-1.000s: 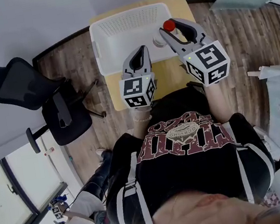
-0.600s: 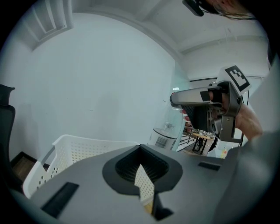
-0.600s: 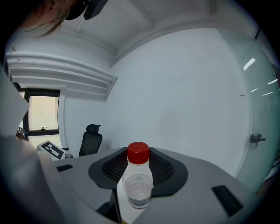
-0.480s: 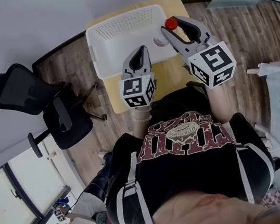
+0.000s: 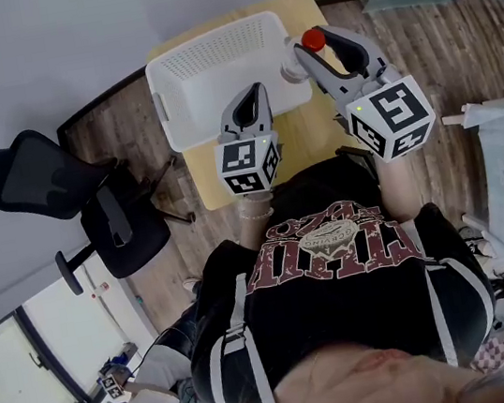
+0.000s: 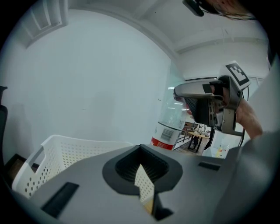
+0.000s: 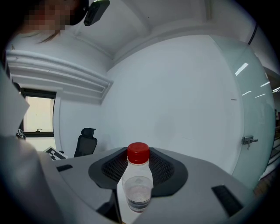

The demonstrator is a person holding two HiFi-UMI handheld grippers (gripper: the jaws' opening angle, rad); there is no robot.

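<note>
Clear plastic bottle (image 7: 139,186), red-capped and upright, is clamped in the right hand-held gripper (image 5: 315,45) above the tabletop (image 5: 309,130). Left hand-held gripper (image 5: 251,97) is closed on nothing, to the bottle's left. White basket (image 5: 213,77) lies just beyond both.

I found open air over the white basket (image 5: 211,65); its perforated walls barred any sideways approach. My left gripper (image 5: 254,93) hung above the near rim, my right gripper (image 5: 303,55) and its bottle (image 5: 311,40) crowding the right wall.
</note>
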